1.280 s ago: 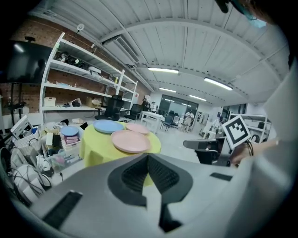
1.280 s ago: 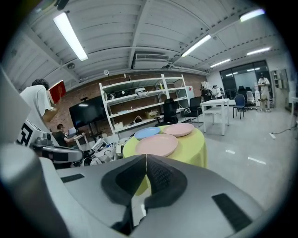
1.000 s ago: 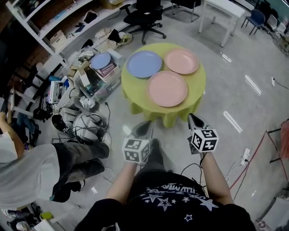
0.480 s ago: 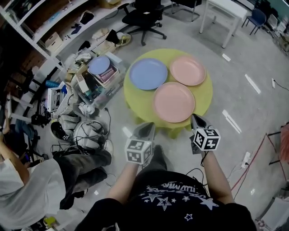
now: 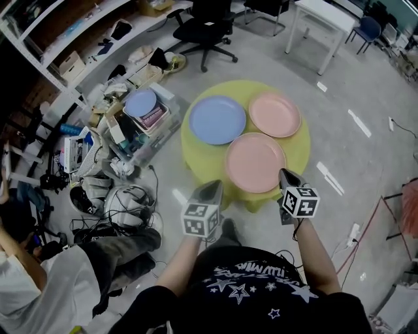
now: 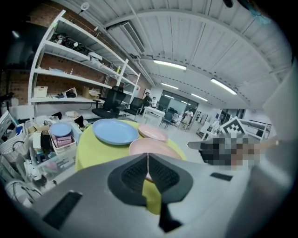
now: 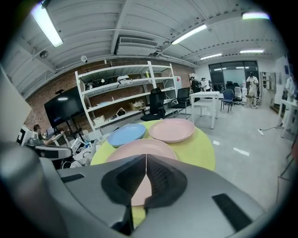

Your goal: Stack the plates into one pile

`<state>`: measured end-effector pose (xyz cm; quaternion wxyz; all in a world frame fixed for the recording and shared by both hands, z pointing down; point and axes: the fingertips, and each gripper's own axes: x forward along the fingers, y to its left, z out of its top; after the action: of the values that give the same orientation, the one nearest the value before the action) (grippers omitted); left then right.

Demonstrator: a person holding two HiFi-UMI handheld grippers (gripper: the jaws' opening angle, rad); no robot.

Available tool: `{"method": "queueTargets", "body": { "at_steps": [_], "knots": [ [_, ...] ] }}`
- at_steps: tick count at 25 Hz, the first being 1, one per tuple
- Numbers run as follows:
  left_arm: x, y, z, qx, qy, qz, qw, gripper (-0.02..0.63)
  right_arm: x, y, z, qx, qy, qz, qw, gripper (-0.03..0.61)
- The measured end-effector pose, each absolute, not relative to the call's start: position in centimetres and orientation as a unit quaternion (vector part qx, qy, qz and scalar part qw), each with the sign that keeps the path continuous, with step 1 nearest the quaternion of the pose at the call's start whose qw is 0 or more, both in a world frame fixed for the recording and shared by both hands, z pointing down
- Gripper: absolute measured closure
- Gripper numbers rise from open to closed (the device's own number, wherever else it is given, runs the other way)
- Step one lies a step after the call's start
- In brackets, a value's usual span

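Three plates lie side by side on a round table [image 5: 204,155] with a yellow-green cloth: a blue plate [image 5: 217,119] at the far left, a pink plate [image 5: 275,114] at the far right, and a second pink plate [image 5: 255,162] nearest me. My left gripper [image 5: 213,187] hovers short of the table's near edge, jaws shut and empty. My right gripper [image 5: 285,175] is shut and empty too, just off the near pink plate's right rim. The left gripper view shows the blue plate [image 6: 114,131] and both pink ones [image 6: 150,132] ahead; the right gripper view shows the near pink plate [image 7: 139,149] just ahead.
Left of the table, boxes and bins [image 5: 134,121] with a small blue plate [image 5: 140,102] on top, cables and bags [image 5: 124,199] crowd the floor. A seated person's legs [image 5: 117,241] reach in from the left. An office chair [image 5: 206,26] and a white table [image 5: 323,19] stand beyond.
The table and its plates have come nearer and lower in the head view as I advance. Both grippers have closed in on the table's near edge, still shut.
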<state>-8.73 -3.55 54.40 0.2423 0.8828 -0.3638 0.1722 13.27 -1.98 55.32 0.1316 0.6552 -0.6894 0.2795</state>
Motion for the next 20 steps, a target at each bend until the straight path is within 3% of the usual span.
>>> {"method": "queueTargets", "body": {
  "at_steps": [20],
  "knots": [
    [-9.2, -6.7, 55.9, 0.881, -0.344, 0.189, 0.263, 0.594, 16.6, -3.2, 58.5, 0.676, -0.639, 0.332, 0.155, 0.560]
  ]
}}
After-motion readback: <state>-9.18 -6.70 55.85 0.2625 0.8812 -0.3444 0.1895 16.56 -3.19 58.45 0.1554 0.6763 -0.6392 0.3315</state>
